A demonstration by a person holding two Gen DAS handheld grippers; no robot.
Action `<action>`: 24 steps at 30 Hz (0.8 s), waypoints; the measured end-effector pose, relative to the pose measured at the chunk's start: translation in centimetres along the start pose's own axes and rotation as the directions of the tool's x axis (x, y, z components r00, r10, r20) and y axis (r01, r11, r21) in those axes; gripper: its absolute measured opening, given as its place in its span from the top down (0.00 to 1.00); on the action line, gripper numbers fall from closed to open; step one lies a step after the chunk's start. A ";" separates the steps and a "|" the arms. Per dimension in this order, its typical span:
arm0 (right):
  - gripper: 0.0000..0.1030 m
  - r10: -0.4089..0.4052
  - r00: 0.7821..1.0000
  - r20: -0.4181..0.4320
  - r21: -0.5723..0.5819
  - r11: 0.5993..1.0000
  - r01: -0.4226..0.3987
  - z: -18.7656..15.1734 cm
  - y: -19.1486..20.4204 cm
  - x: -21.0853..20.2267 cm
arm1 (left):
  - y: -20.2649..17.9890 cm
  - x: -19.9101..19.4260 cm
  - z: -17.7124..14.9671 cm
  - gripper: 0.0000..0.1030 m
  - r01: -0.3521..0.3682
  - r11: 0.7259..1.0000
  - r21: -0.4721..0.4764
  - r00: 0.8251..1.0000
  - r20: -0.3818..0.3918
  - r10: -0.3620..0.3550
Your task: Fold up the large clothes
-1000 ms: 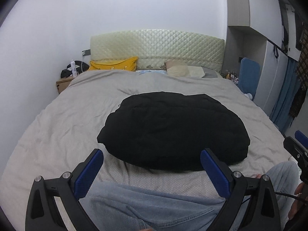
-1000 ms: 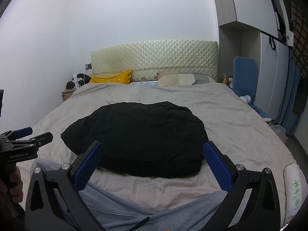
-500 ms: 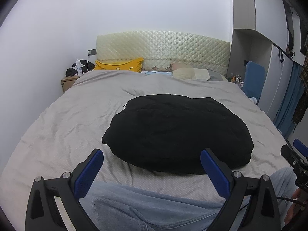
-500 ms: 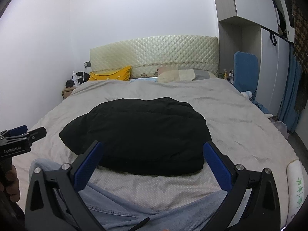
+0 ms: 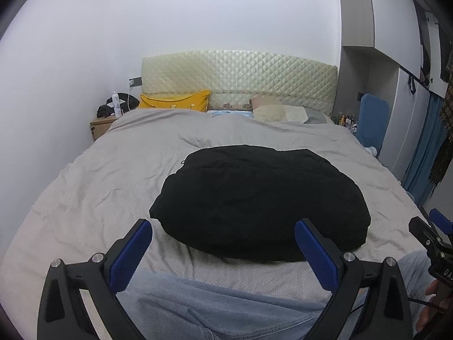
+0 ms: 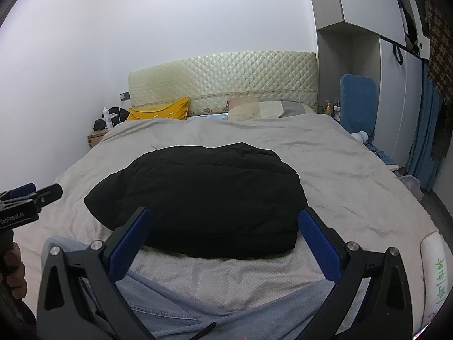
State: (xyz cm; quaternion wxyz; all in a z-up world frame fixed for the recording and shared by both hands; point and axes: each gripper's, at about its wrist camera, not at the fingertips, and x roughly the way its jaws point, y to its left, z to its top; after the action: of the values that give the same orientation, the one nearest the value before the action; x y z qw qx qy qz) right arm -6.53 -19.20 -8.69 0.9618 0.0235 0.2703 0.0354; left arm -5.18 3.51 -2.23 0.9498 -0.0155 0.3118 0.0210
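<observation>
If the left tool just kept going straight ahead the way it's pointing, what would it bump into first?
Most likely the black garment lying bundled on the bed. The left tool is open and aimed at its near edge, with nothing between them. Depth is hard to judge through the fisheye lens.

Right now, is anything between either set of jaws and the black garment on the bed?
Nothing visible. The black garment lies alone on the grey bed cover, just beyond the open left gripper and open right gripper.

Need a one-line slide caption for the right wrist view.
Open right gripper hovers over a black garment bundled on a grey-covered bed; nothing grasped.
</observation>
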 end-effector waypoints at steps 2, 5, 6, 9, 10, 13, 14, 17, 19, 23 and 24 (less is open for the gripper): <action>0.00 -0.003 1.000 0.001 0.000 1.000 0.003 0.1 0.0 -0.1 | -0.1 -0.1 0.1 0.01 0.004 1.000 0.001 1.000 0.000 -0.004; 0.00 -0.004 1.000 0.004 0.001 1.000 0.004 0.2 -0.1 -0.1 | -0.4 -0.2 0.2 0.01 -0.002 1.000 0.010 1.000 0.002 0.002; 0.00 -0.006 1.000 0.003 -0.002 1.000 0.006 0.2 -0.1 -0.2 | -0.4 -0.3 0.2 0.01 -0.001 1.000 0.010 1.000 0.000 0.001; 0.00 -0.007 1.000 0.002 0.000 1.000 0.007 0.3 -0.2 -0.2 | -0.5 -0.3 0.3 0.01 0.002 1.000 0.010 1.000 -0.001 -0.002; 0.00 -0.007 1.000 0.002 -0.001 1.000 0.007 0.3 -0.3 -0.2 | -0.4 -0.4 0.3 0.01 0.000 1.000 0.011 1.000 0.000 0.000; 0.00 -0.011 1.000 0.004 -0.001 1.000 0.011 0.4 -0.3 -0.3 | -0.3 -0.5 0.5 0.01 0.004 1.000 0.008 1.000 0.002 -0.004; 0.00 -0.011 1.000 0.004 0.000 1.000 0.011 0.4 -0.4 -0.3 | -0.3 -0.6 0.5 0.01 0.004 1.000 0.007 1.000 0.004 -0.004; 0.00 -0.012 1.000 0.007 -0.003 1.000 0.012 0.4 -0.4 -0.4 | -0.2 -0.8 0.6 0.01 -0.001 1.000 0.011 1.000 0.010 0.001; 0.00 -0.016 1.000 0.012 -0.005 1.000 0.016 0.5 -0.4 -0.5 | -0.2 -0.8 0.6 0.01 -0.002 1.000 0.012 1.000 0.009 0.002; 0.00 -0.024 0.999 0.023 -0.004 1.000 0.024 0.5 -0.4 -1.0 | -0.2 -1.0 0.4 0.01 0.001 1.000 0.016 1.000 0.004 -0.001; 0.00 -0.024 0.999 0.029 -0.001 1.000 0.024 0.5 -0.3 -1.2 | -0.3 -1.0 0.3 0.01 -0.001 1.000 0.018 1.000 0.007 0.001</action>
State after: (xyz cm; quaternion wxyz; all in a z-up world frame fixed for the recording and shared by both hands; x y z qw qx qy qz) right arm -7.25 -19.64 -7.72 0.9660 0.0199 0.2568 0.0237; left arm -5.78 3.22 -1.37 0.9510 -0.0068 0.3086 0.0187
